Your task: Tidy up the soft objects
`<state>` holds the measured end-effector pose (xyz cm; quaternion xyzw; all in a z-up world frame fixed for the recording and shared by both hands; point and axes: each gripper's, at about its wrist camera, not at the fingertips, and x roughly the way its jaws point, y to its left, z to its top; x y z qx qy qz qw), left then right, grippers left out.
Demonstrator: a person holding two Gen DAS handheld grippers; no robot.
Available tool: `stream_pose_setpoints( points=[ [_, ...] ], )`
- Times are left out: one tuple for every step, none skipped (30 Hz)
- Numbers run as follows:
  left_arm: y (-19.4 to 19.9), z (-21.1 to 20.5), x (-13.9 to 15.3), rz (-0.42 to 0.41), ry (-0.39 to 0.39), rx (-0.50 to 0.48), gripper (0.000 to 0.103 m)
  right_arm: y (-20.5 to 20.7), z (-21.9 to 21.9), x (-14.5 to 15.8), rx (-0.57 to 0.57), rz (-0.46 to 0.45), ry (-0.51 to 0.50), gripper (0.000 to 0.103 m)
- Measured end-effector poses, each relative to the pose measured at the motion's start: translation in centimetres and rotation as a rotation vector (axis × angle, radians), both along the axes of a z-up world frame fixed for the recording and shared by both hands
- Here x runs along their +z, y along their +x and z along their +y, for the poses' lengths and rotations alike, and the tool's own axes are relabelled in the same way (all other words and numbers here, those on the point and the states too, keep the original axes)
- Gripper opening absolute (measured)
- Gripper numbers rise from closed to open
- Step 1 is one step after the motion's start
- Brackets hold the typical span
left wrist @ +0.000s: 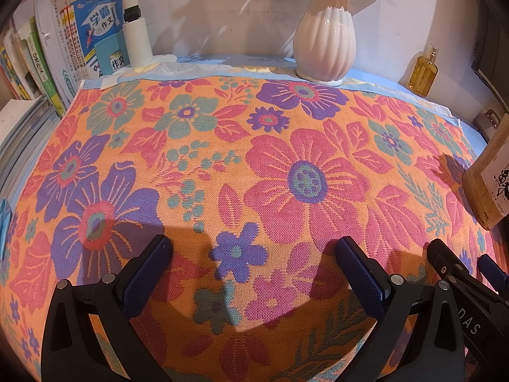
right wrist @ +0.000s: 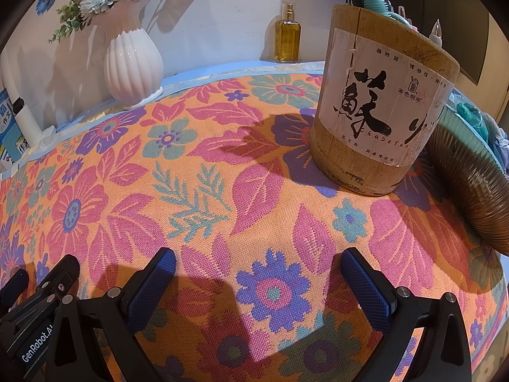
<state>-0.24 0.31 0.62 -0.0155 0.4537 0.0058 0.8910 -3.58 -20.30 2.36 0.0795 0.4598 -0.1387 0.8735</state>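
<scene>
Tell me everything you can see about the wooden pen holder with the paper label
The wooden pen holder is a squat, upright cylinder of pale, worn wood with a vertical crack near its rim. A white paper label with large black brush characters wraps its front. It stands on the floral cloth, casting a shadow leftward, and holds pens and a teal ridged item. A brown ribbed tube lies close on its right; whether they touch is unclear. Neither gripper touches it.

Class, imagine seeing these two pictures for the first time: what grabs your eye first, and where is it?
The bright floral cloth spread flat across the table fills both views. At its back edge stands a white ribbed vase with flowers; to the right, a bamboo holder sits on the cloth. Both grippers hover open above it.
</scene>
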Motion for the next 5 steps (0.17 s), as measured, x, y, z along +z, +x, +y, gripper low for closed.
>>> stream_pose_setpoints(
  points=[
    [0.14,0.03,-0.10,0.000,0.000,0.000,0.103,-0.02,-0.05,0.02,0.000,0.000,0.000,0.103],
    [0.13,0.03,-0.10,0.000,0.000,0.000,0.103,0.01,0.01,0.00,0.000,0.000,0.000,0.103],
    [0.08,0.02,-0.06,0.000,0.000,0.000,0.103,0.00,0.00,0.00,0.000,0.000,0.000,0.103],
    [0.13,0.03,-0.10,0.000,0.000,0.000,0.103,0.01,0.01,0.00,0.000,0.000,0.000,0.103],
    [0.13,0.03,-0.10,0.000,0.000,0.000,0.103,0.01,0.00,-0.01,0.000,0.000,0.000,0.103]
  ],
)
